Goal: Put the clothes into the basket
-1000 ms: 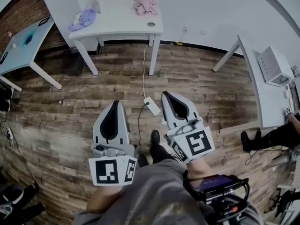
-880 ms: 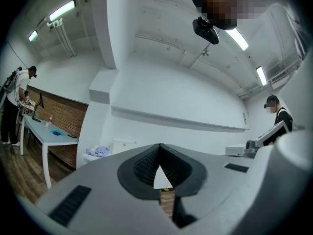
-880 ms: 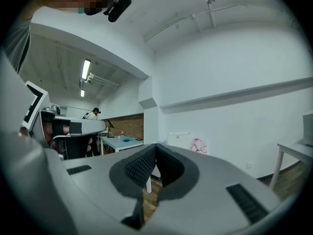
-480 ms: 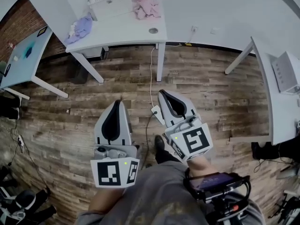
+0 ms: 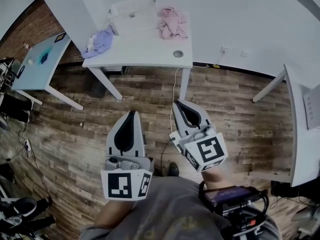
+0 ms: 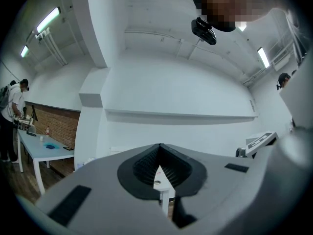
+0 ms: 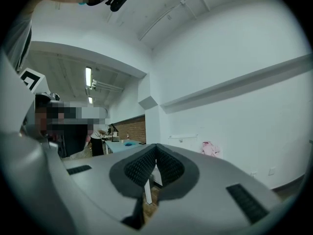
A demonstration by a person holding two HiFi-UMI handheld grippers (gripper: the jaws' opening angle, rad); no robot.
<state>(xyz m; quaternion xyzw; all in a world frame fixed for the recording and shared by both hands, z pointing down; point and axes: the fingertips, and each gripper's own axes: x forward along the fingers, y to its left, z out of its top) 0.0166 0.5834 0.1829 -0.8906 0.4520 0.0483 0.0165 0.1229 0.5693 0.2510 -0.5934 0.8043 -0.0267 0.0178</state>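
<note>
On the white table (image 5: 145,49) at the far wall stands a white slatted basket (image 5: 132,15). A pink garment (image 5: 173,24) lies to its right and a lavender garment (image 5: 100,40) to its left. My left gripper (image 5: 131,113) and right gripper (image 5: 178,103) are held side by side above the wooden floor, well short of the table, both shut and empty. In the left gripper view the left gripper (image 6: 159,145) has its jaws meeting at the tips. The right gripper (image 7: 156,145) looks the same, with the pink garment (image 7: 210,149) far off beyond it.
A second table (image 5: 37,64) stands at the left by the brick wall, and a third table (image 5: 305,134) at the right edge. A cable (image 5: 172,91) runs over the floor from the white table. A person (image 6: 12,116) stands at the left table.
The white table with the basket and clothes has come lower and nearer in the head view. Both grippers keep their place before me, still shut.
</note>
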